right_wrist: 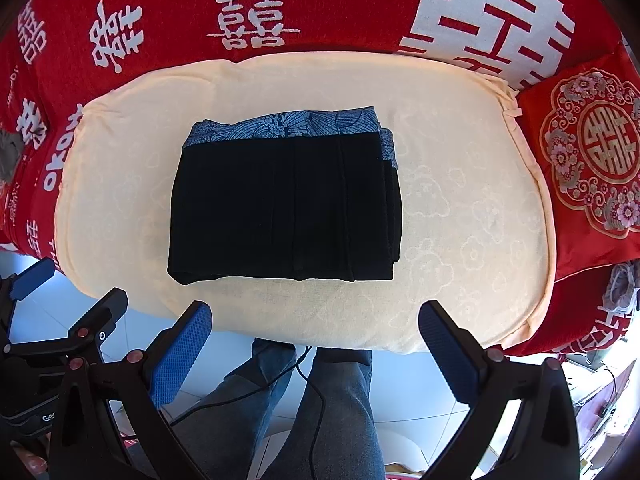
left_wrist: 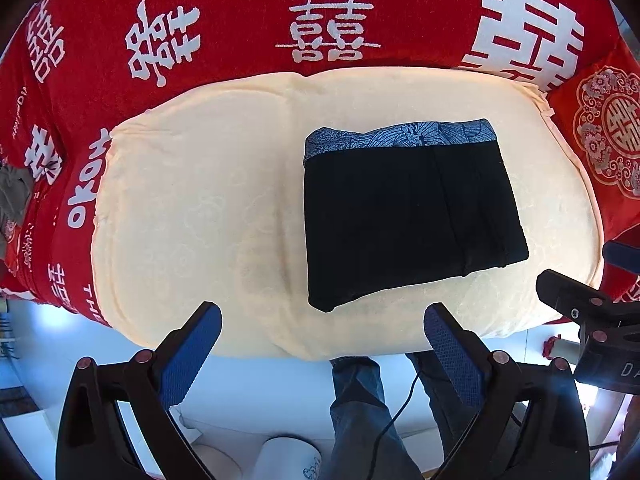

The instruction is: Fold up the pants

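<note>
Blue-padded fingers point(left_wrist: 192, 356) of the left gripper point(left_wrist: 322, 354) are standing spread wide with nothing between them, hovering just off the near edge of the cream cushion point(left_wrist: 192, 184). The right gripper point(right_wrist: 316, 354) is mirroring it, its own blue pads point(right_wrist: 182, 354) parted and empty above the person's jeans-clad legs point(right_wrist: 332, 412) and the pale tiled floor point(right_wrist: 404, 392). Neither tool is touching cloth; both are hanging clear of the work, side by side, each one showing at the edge of the other's view.

Beyond them, the pants point(right_wrist: 280, 208) are lying in a compact, squared bundle near the middle of the cushion, which is resting on a red cover point(right_wrist: 340, 8) printed with white characters; a red embroidered pillow point(right_wrist: 588, 152) is sitting at the cushion's right end. By the look of it, the folding is reaching its close: with the bundle this tight, the next move likely calls for little more than a check of the stepped right edge, or a light press to settle it.

The pants are showing plain black fabric, with a blue patterned waistband point(right_wrist: 288, 126) running across the far edge. Several layers are stacking slightly staggered along the right side, and the near hem is running almost straight.
</note>
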Demonstrator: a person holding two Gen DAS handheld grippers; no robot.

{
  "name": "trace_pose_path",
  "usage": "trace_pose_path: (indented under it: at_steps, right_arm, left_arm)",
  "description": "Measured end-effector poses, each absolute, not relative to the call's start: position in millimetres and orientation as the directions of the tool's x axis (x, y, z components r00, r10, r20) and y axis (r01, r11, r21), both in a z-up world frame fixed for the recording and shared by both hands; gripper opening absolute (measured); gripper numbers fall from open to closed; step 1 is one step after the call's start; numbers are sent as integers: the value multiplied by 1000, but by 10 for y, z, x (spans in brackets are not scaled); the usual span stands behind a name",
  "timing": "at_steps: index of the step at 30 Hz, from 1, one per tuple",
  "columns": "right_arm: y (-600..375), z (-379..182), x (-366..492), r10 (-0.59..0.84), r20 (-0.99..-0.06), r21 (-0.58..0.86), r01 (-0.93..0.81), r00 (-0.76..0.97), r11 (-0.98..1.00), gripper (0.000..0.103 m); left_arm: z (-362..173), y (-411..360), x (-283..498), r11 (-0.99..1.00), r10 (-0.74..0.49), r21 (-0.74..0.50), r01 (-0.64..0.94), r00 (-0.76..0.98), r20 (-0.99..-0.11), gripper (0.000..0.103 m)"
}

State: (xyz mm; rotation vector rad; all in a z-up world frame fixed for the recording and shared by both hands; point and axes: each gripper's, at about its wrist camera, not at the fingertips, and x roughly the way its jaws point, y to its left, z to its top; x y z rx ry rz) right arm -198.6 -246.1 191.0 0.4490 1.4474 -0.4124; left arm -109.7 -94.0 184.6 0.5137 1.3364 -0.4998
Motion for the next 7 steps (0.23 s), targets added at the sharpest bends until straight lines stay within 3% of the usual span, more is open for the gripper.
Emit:
trace_pose_path:
  at_steps: [7]
  right_arm:
    - [-2507, 1886, -1986, 2, -997, 42, 534, 75, 844, 103]
  left_arm:
    - [1855, -948, -1079, 780, -75, 32, 625, 144, -987, 101]
